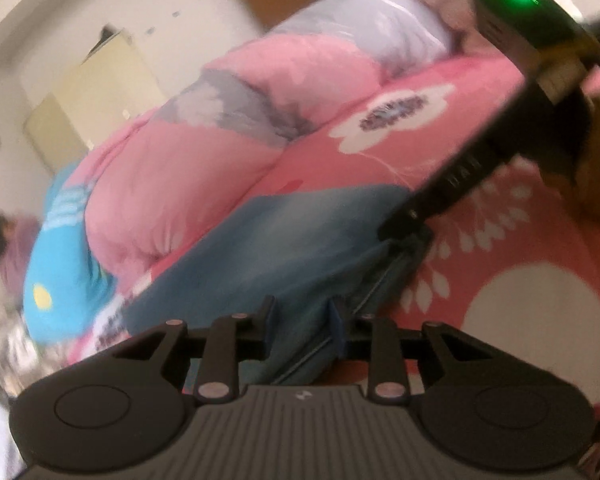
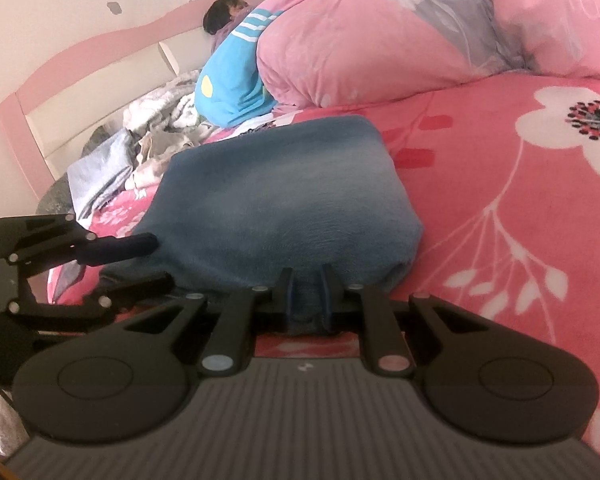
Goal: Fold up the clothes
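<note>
Both grippers were at the near edge of a blue garment (image 2: 288, 200) that lay on the pink flowered bedsheet (image 2: 500, 208). The right gripper (image 2: 306, 296) had its jaws drawn narrow on a tuck of that blue cloth, which filled the gap between the pads. The left gripper (image 1: 302, 320) stood with its jaws only partly apart, the cloth's edge and a seam running between them; whether it actually pinched the fabric could not be told through the blur. From the right wrist view the left gripper (image 2: 140, 260) came in from the side at the garment's left corner, so the two seemed placed to take the same edge at separate points, as one would to lift or carry a fold over evenly.

The garment already sat as a compact, rounded rectangle with soft doubled edges, which would suit either a fold under way or a folded piece being handled. Beyond it rose a bunched pink quilt (image 2: 380, 40), and a person in a blue top (image 2: 232, 88) lay at the headboard, with loose clothes (image 2: 148, 136) heaped nearby. Open sheet lay to the right.
</note>
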Demonstrator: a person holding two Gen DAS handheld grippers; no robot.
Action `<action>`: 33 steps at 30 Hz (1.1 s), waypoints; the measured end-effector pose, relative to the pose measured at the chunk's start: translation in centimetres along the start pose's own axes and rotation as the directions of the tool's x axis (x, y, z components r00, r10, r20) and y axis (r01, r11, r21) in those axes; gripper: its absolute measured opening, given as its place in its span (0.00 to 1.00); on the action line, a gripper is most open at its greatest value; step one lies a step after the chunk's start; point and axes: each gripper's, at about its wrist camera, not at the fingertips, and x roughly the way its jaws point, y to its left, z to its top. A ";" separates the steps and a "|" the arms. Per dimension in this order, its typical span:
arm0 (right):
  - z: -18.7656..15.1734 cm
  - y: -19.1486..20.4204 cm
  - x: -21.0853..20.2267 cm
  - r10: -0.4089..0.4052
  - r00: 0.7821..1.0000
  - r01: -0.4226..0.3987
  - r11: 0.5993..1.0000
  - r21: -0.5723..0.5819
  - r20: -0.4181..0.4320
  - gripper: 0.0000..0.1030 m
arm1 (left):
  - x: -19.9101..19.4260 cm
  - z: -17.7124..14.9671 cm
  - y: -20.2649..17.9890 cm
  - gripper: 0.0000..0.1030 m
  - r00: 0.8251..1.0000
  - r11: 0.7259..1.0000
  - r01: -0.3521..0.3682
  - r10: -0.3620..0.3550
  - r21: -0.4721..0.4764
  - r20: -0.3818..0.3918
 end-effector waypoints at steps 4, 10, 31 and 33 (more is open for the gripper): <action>0.0 -0.1 0.0 0.008 1.000 -0.008 1.000 0.010 0.002 0.12 | -0.2 -0.3 -0.8 0.31 1.000 0.995 0.003 -0.002 0.098 -0.009; -0.1 -0.3 -0.1 0.015 1.000 -0.015 1.000 0.019 0.008 0.12 | -0.3 -0.3 -0.6 0.14 1.000 0.995 -0.026 0.024 0.100 0.017; -0.2 -0.4 -0.1 0.023 1.000 -0.023 0.999 0.022 0.010 0.12 | -3.5 -2.8 3.6 0.01 0.997 0.978 0.078 -0.071 -0.196 0.040; -0.2 -0.5 0.0 0.027 1.000 -0.027 0.999 0.025 0.011 0.12 | -4.1 -3.0 4.3 0.01 0.995 0.965 0.098 -0.088 -0.242 0.052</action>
